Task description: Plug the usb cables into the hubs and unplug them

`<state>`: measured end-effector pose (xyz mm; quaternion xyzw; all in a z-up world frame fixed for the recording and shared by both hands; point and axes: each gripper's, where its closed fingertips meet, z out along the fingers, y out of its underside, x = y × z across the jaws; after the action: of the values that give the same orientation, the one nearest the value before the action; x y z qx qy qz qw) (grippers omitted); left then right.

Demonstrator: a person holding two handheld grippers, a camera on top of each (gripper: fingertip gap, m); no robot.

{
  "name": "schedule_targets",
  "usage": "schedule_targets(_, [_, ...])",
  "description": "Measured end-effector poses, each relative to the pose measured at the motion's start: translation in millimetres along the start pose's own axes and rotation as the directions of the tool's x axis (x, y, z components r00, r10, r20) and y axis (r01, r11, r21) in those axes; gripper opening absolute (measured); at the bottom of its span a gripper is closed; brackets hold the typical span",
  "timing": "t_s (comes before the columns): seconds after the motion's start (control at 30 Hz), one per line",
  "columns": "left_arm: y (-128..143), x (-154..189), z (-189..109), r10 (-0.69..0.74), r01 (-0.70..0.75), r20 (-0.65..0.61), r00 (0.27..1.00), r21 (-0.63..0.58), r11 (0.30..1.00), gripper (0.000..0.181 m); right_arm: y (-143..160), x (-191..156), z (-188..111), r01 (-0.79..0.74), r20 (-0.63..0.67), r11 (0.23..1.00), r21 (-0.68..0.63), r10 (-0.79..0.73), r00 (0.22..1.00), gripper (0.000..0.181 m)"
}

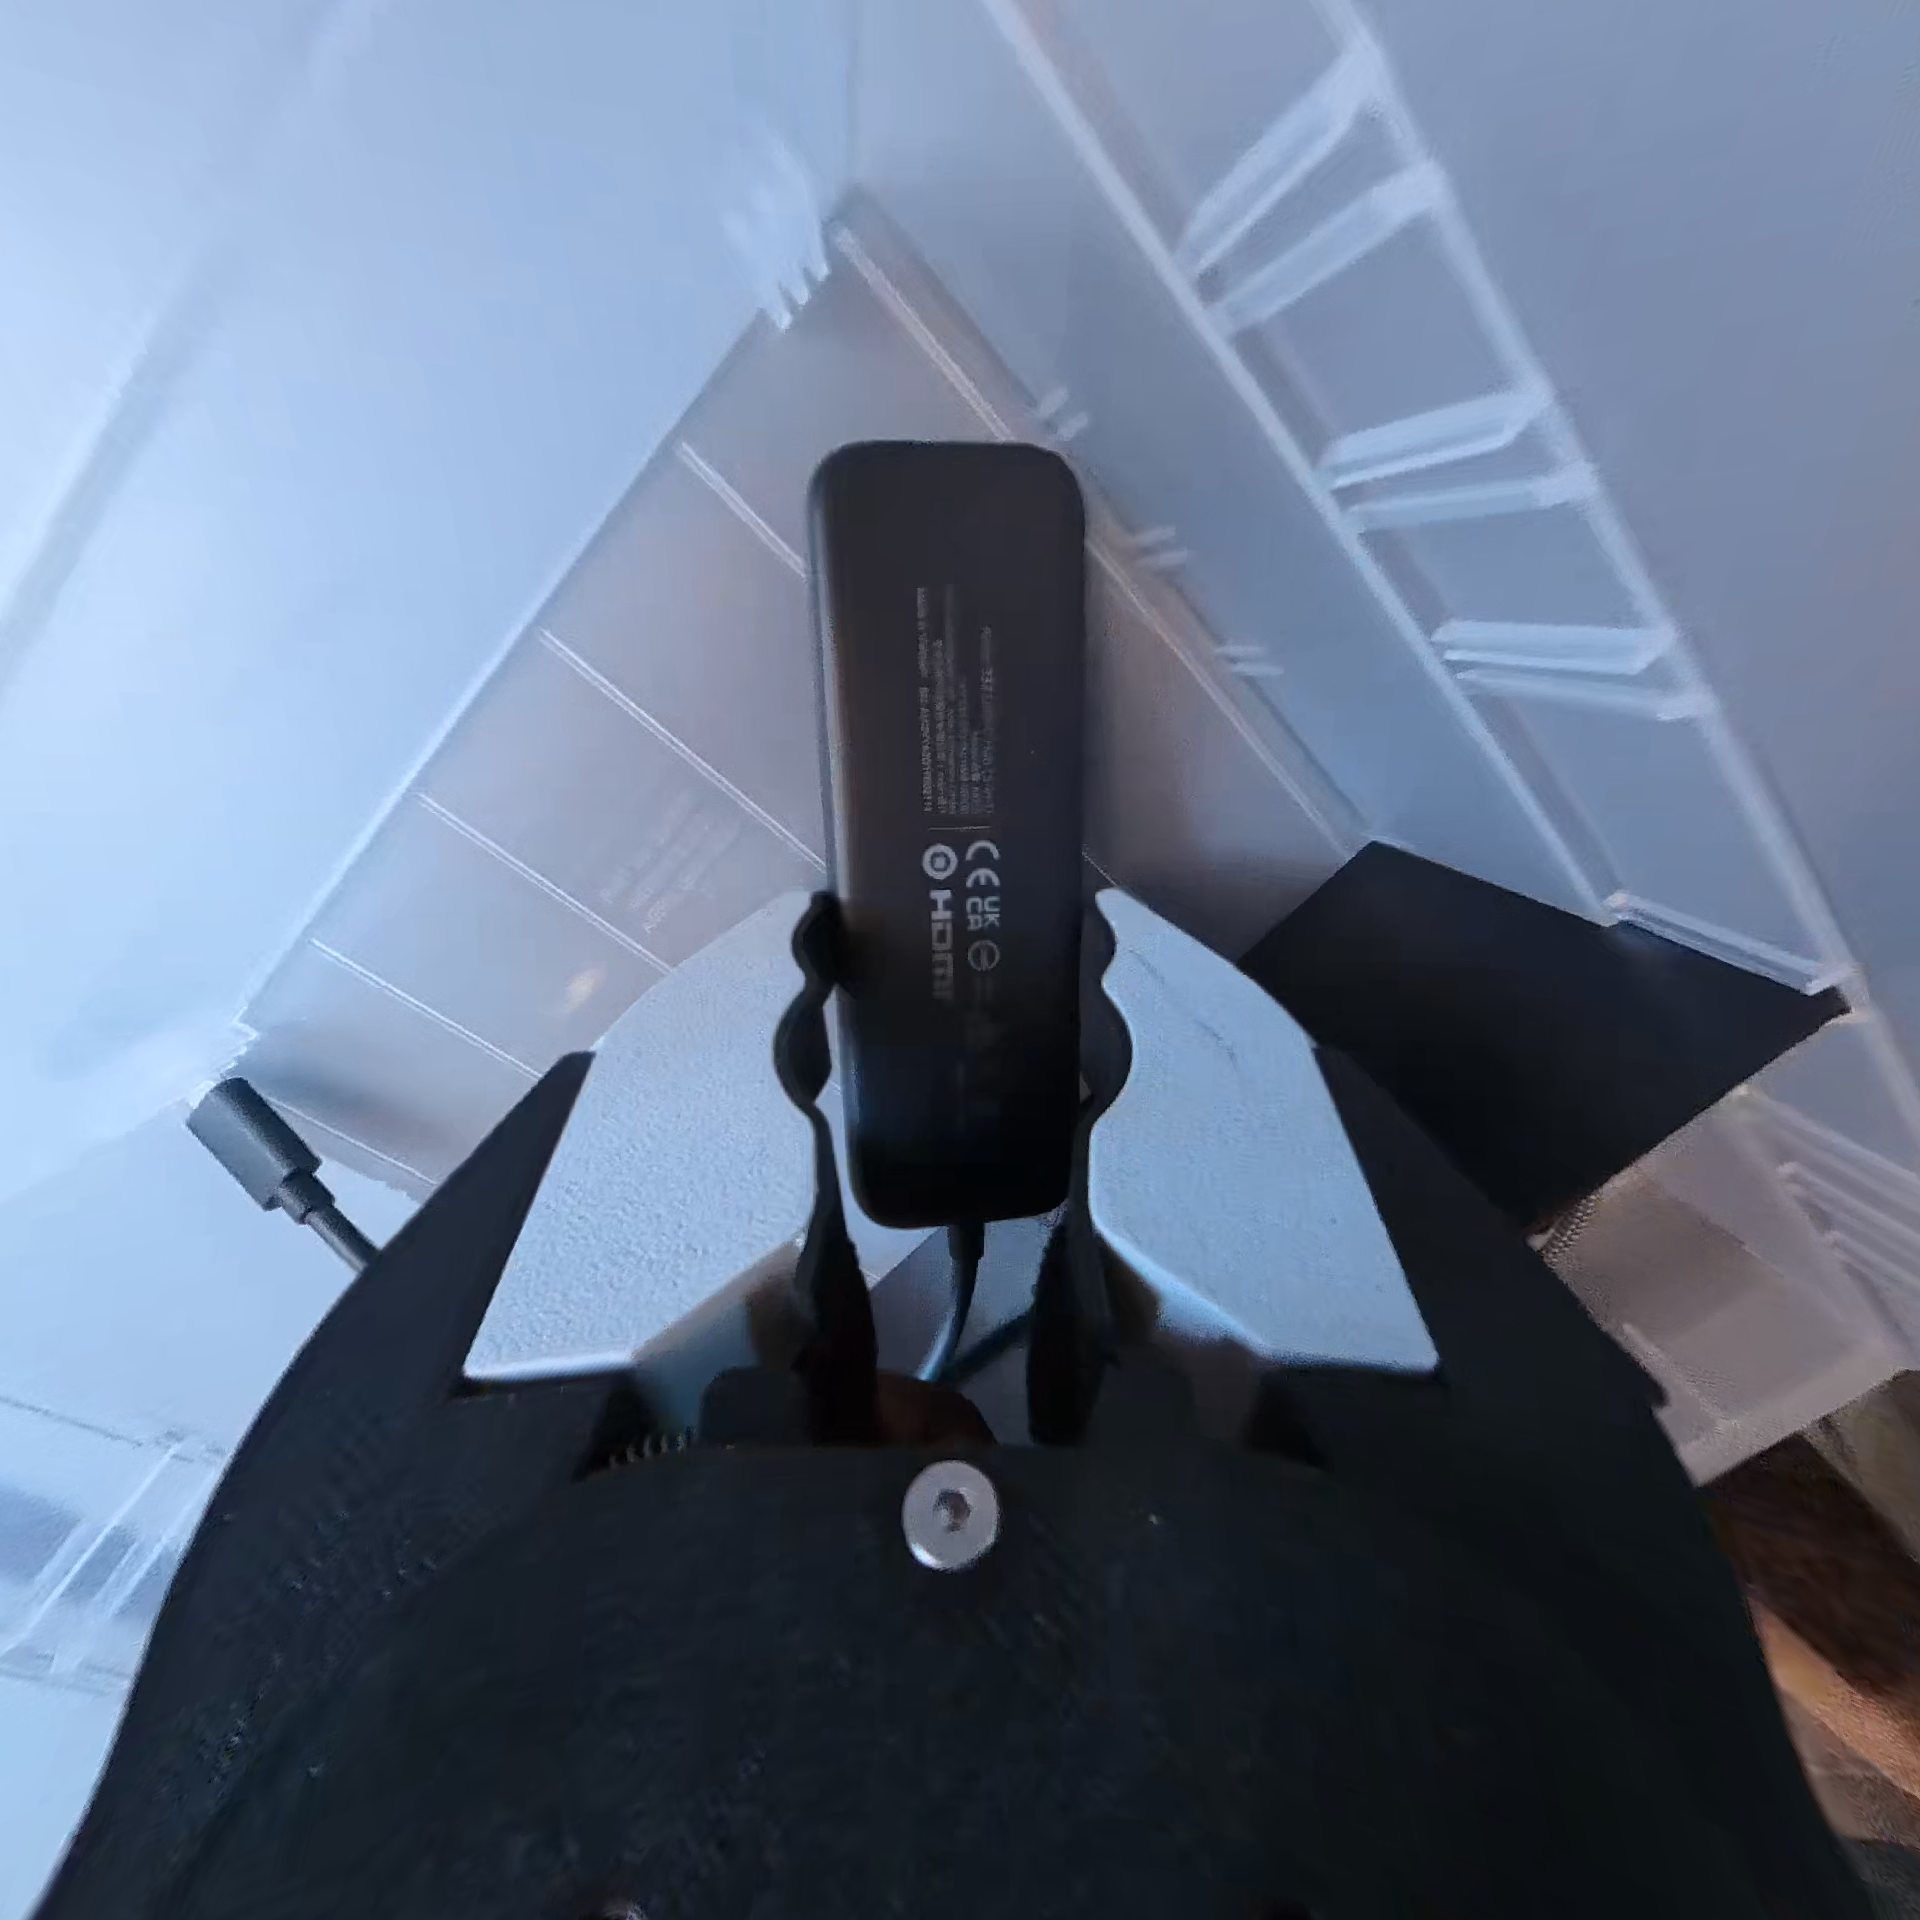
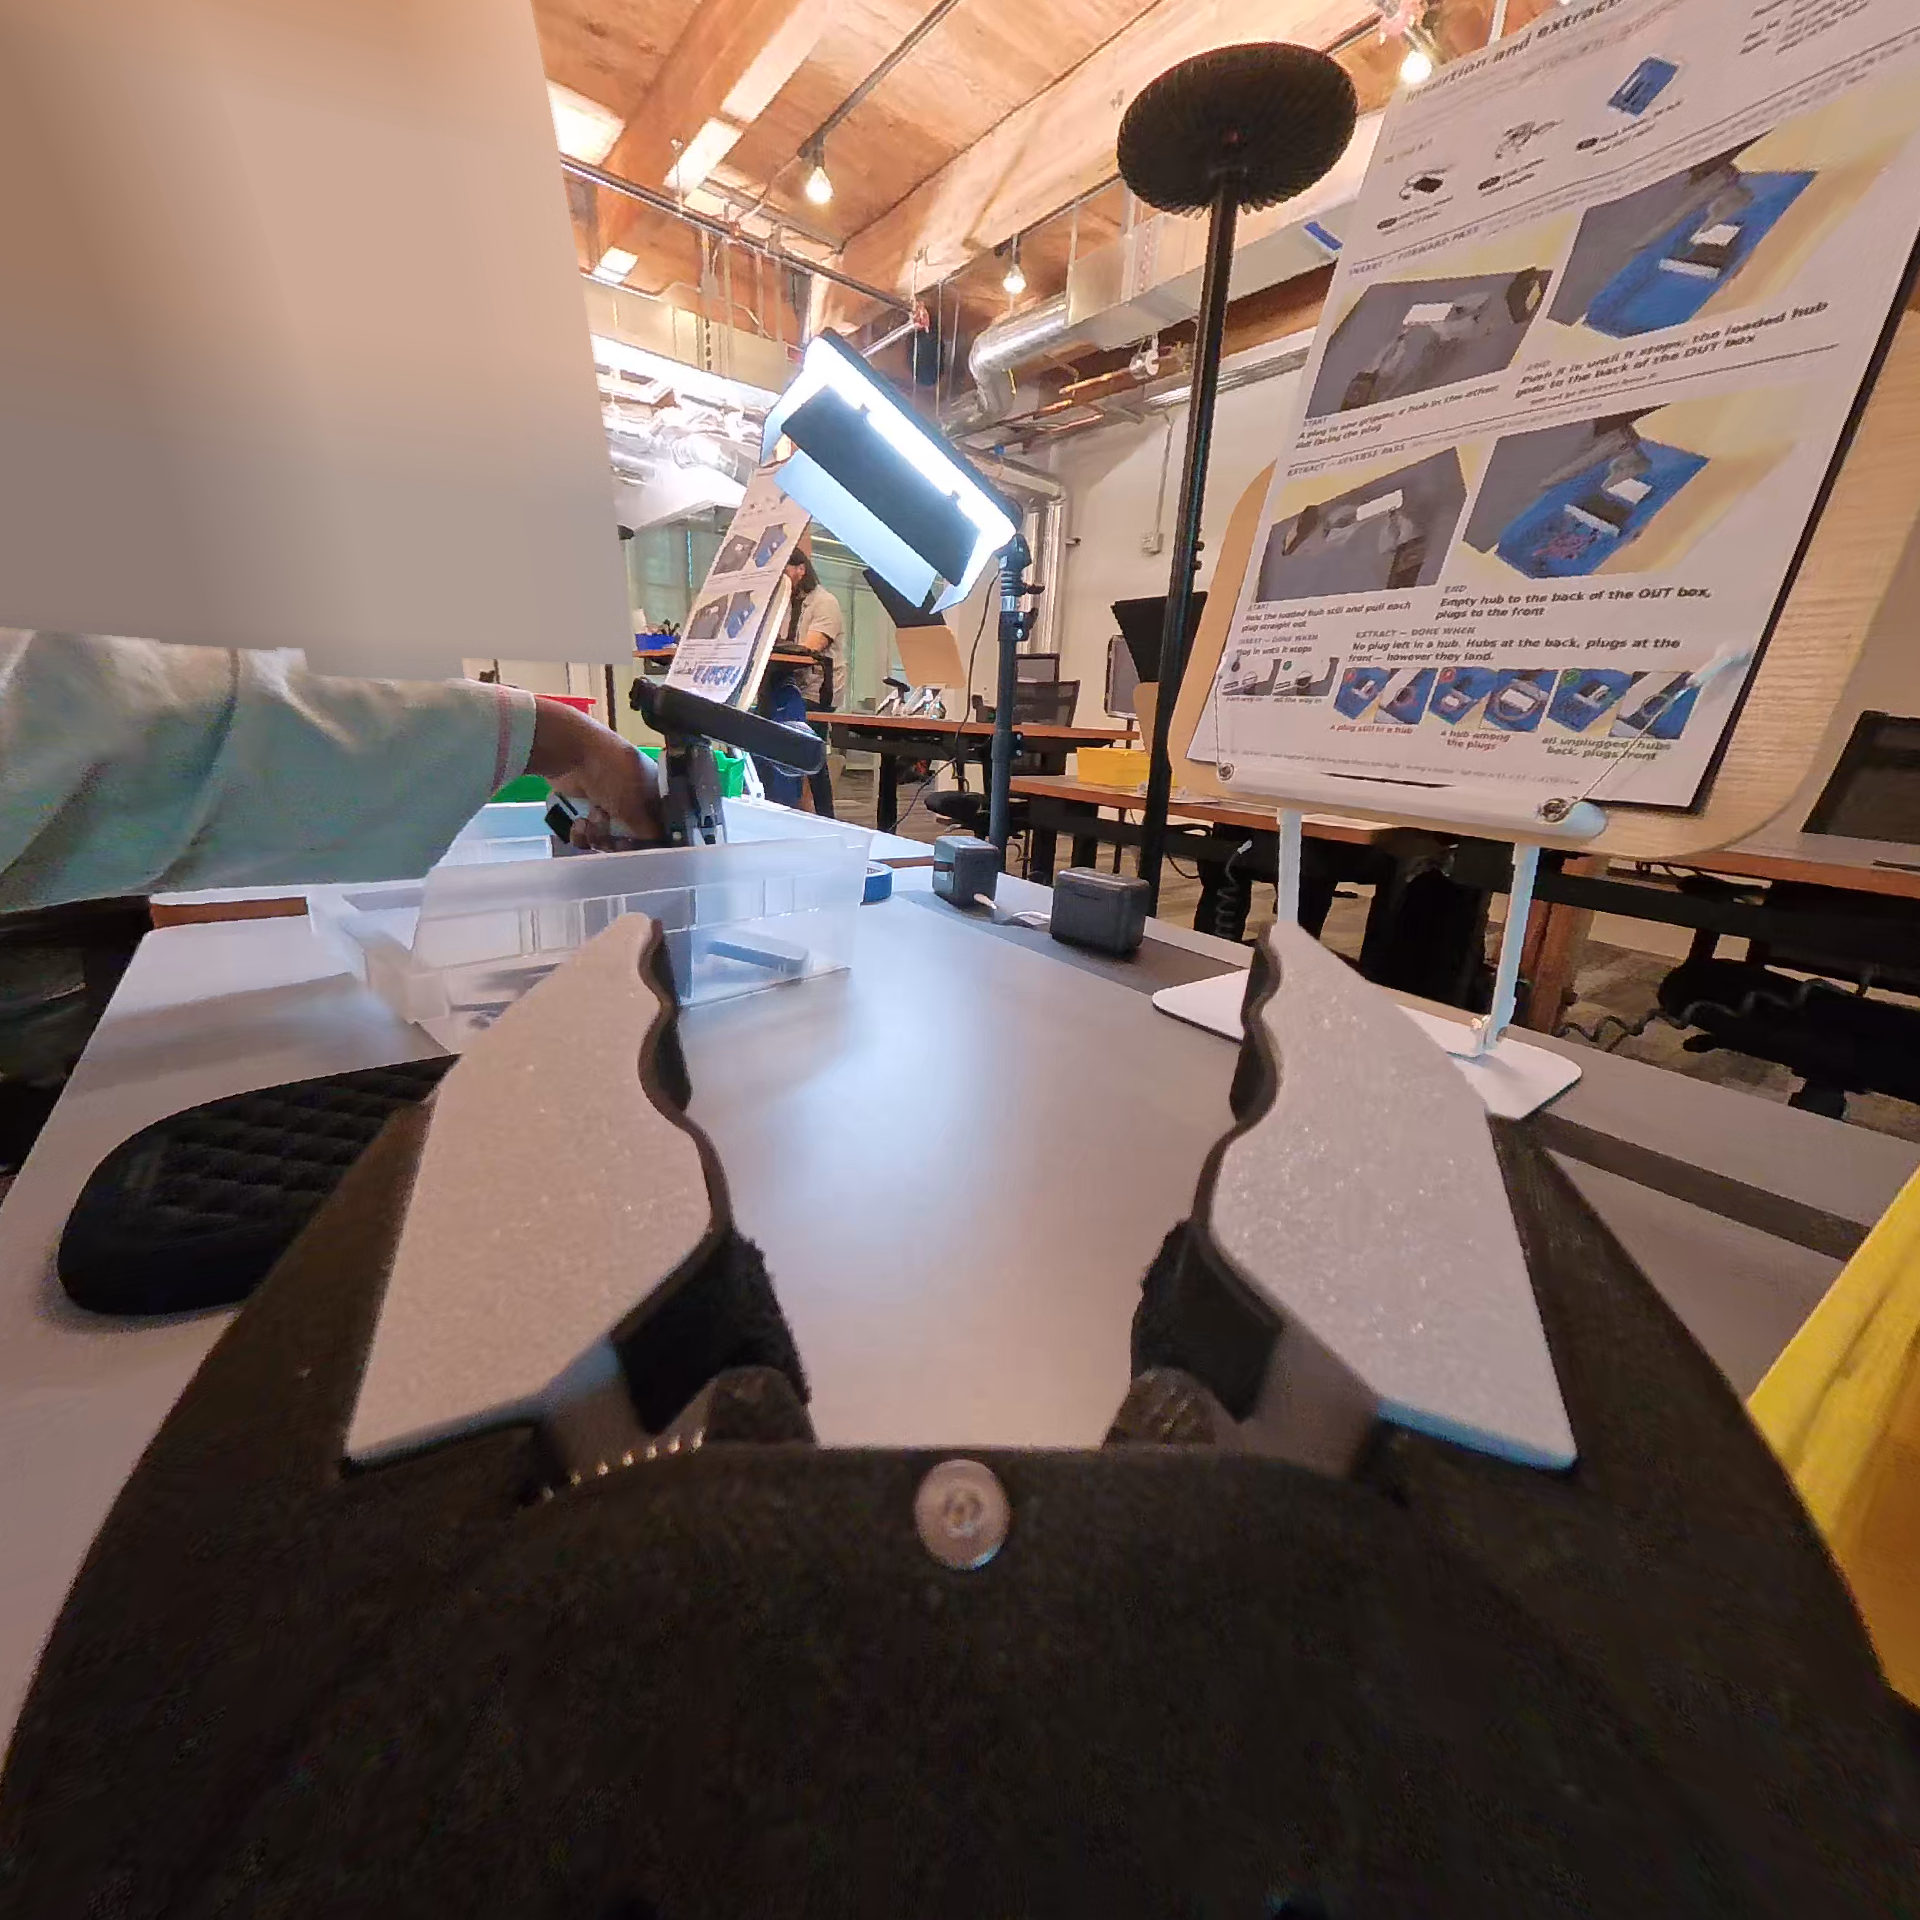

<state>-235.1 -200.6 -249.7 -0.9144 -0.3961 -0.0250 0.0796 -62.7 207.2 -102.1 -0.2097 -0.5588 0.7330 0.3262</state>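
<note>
The left gripper (image 1: pixel 951 1049) clamps a slim, matte black hub (image 1: pixel 945 790) between its grey, grainy-faced fingers (image 1: pixel 675 1164), inside a clear plastic bin (image 1: pixel 1455 540) with ribbed walls; the hub, a rounded rectangular bar printed with small pale markings, points away from the camera, its thin cable (image 1: pixel 961 1299) trailing back between the wavy black pads; a grey plug (image 1: pixel 255 1153) on a cable lies at the near left of the bin floor. The right gripper (image 2: pixel 961 1039) hovers above the smooth grey table (image 2: pixel 935 1122) with fingers spread wide, holding nothing; far left, a hand (image 2: pixel 597 774) lowers the other gripper into the bin; a quilted black pad (image 2: pixel 208 1184) lies near left; a printed instruction board (image 2: pixel 1538 416) stands at right.
</note>
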Motion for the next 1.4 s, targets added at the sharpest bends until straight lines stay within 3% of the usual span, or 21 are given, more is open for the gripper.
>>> schedule_targets(0.1, [-0.4, -1.9, -3.2, 0.036, -0.036, 0.052, 0.998, 0.003, 0.999, 0.045, 1.8, 1.9, -1.1, -0.011, -0.007, 1.0, -0.006, 0.011, 1.0, 0.101])
schedule_targets(0.17, [-7.1, -4.5, -16.5, 0.044, -0.052, 0.098, 0.994, 0.075, 0.996, 0.045, 2.9, 2.2, -1.9, -0.021, -0.007, 1.0, -0.008, 0.021, 1.0, 0.097])
schedule_targets(0.27, [-24.1, -9.3, -56.8, 0.004, -0.062, 0.202, 0.979, 0.279, 0.958, 0.045, 4.2, 2.1, -2.5, -0.02, -0.01, 1.0, -0.014, 0.02, 1.0, 0.097])
schedule_targets(0.37, [-40.8, -10.4, -116.6, -0.098, -0.104, 0.332, 0.938, 0.541, 0.834, 0.045, 4.8, 1.4, -2.2, -0.013, -0.01, 1.0, -0.017, 0.013, 1.0, 0.096])
schedule_targets(0.43, [-49.9, 5.3, -162.8, -0.156, -0.193, 0.39, 0.907, 0.718, 0.669, 0.045, 5.8, -0.4, -1.8, -0.01, -0.006, 1.0, -0.023, 0.01, 1.0, 0.096])
schedule_targets(0.47, [-52.0, 18.2, -187.3, -0.197, -0.237, 0.402, 0.894, 0.799, 0.553, 0.045, 6.5, -1.1, -1.7, -0.006, -0.005, 1.0, -0.027, 0.006, 1.0, 0.096])
schedule_targets(0.53, [-49.6, 55.3, -232.2, -0.251, -0.304, 0.376, 0.892, 0.91, 0.282, 0.045, 7.4, -2.9, -1.5, 0.004, -0.004, 0.999, -0.033, -0.005, 1.0, 0.097])
schedule_targets(0.6, [-37.4, 99.3, -270.9, -0.259, -0.293, 0.275, 0.926, 0.955, -0.035, 0.045, 6.0, -5.0, -1.0, 0.024, -0.01, 0.999, -0.024, -0.024, 1.0, 0.097])
schedule_targets(0.7, [-10.9, 162.8, -306.6, -0.068, -0.043, 0.014, 0.998, 0.895, -0.445, 0.045, -1.8, -12.4, 2.3, 0.084, -0.026, 0.996, 0.015, -0.084, 0.996, 0.1])
schedule_targets(0.77, [3.5, 195.8, -313.6, 0.143, 0.205, -0.149, 0.978, 0.792, -0.575, 0.045, -10.3, -21.1, 7.8, 0.154, -0.042, 0.987, 0.042, -0.152, 0.988, 0.101])
schedule_targets(0.83, [12.1, 219.8, -309.4, 0.318, 0.416, -0.272, 0.908, 0.668, -0.618, 0.045, -21.9, -34.6, 15.5, 0.239, -0.063, 0.968, 0.08, -0.234, 0.97, 0.1])
schedule_targets(0.9, [11.9, 241.5, -294.1, 0.453, 0.576, -0.357, 0.817, 0.557, -0.599, 0.045, -37.2, -55.7, 24.4, 0.293, -0.07, 0.945, 0.144, -0.286, 0.956, 0.096])
schedule_targets(1.07, [-17.1, 286.0, -234.2, 0.63, 0.847, -0.566, 0.532, 0.362, -0.39, 0.045, -83.5, -131.2, 36.5, 0.338, -0.015, 0.867, 0.365, -0.358, 0.934, 0.066])
schedule_targets(1.17, [-31.6, 302.6, -209.9, 0.655, 0.91, -0.633, 0.414, 0.271, -0.313, 0.045, -84.3, -157.3, 46.0, 0.533, -0.04, 0.787, 0.31, -0.549, 0.835, 0.048])
schedule_targets(1.27, [-37.2, 323.9, -200.6, 0.672, 0.924, -0.635, 0.381, 0.258, -0.281, 0.045, -80.0, -159.6, 53.9, 0.631, -0.067, 0.739, 0.237, -0.636, 0.769, 0.034])
schedule_targets(1.4, [-40.7, 344.5, -197.3, 0.685, 0.92, -0.617, 0.388, 0.305, -0.246, 0.045, -61.0, -161.4, 61.5, 0.581, 0.037, 0.796, 0.169, -0.594, 0.804, 0.032])
